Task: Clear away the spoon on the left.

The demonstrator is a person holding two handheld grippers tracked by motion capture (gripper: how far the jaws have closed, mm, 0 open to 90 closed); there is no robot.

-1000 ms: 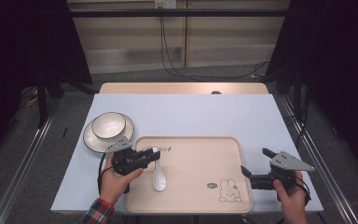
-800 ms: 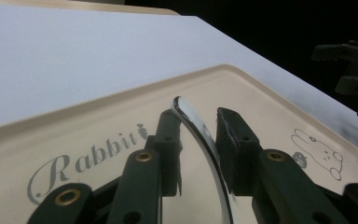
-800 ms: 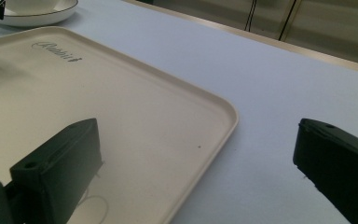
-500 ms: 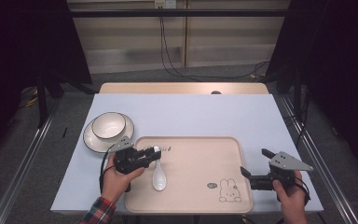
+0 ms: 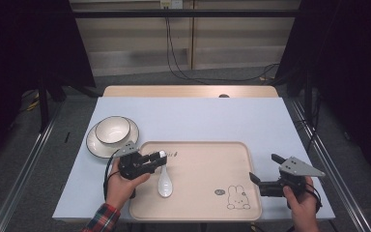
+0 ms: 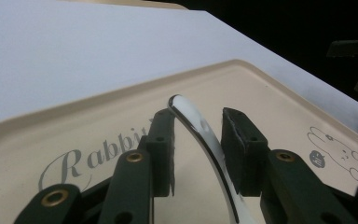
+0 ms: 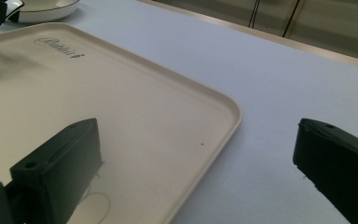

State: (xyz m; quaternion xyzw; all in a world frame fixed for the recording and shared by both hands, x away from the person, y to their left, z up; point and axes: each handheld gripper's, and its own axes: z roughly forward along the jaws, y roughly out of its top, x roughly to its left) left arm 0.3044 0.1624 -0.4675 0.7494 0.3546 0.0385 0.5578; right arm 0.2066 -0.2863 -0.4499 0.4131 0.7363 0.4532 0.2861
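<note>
My left gripper [image 6: 196, 154] straddles spoon [image 5: 164, 182] handle, jaws just been opening, pads off handle, nothing gripped. Spoon lies on tray [image 5: 207, 212], left part, bowl end toward me. Best now: widen jaws fully, back straight off without nudging handle. My right gripper [image 5: 267, 173] hangs spread, empty, over tray's right rim.

Black claws [image 5: 160, 159], brass screws, red plaid sleeve [image 5: 102, 220]

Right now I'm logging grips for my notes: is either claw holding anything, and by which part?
Nothing is held. The left claw straddles the white spoon's handle, its jaws just opening, with gaps at both pads. The right claw is open around the tray's edge.
</note>
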